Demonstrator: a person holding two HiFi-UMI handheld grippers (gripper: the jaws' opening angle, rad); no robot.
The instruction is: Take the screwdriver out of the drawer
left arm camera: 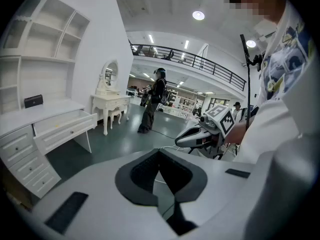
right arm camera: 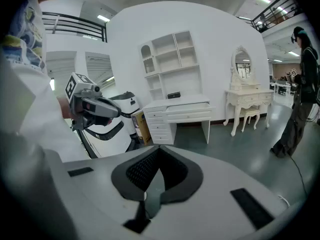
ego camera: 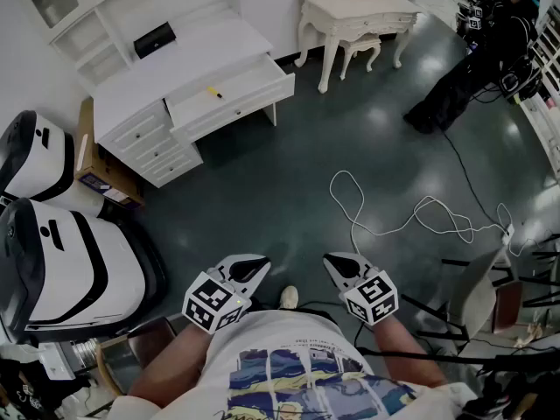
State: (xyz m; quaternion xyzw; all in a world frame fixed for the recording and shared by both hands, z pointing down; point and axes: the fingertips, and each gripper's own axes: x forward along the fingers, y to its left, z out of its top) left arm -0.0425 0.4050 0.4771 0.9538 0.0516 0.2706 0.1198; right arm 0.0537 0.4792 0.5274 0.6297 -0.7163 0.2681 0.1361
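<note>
Head view first: the left gripper and right gripper were held low and close against the body, side by side and tipped down toward the floor. That reads as a resting carry, since nothing was within reach. The screwdriver was seen as a small yellow thing lying in the open drawer of the white desk, well apart from both grippers (so the task looked barely started, and a walk over was judged to be needed first). A white cable was sprawled on the floor off to the right, clear of the straight line to the desk.

Left gripper view: the jaws were seen pressed together with nothing between them. The drawer was shown pulled out, side-on, but its contents couldn't be made out from that low angle. The right gripper was caught alongside, plus a person standing far back.

Right gripper view: these jaws were also closed tight and empty. The desk was shown front-on with a dressing table beside it. The drawer's inside was hidden here too, so the screwdriver's spot was given away by the head view alone.
</note>
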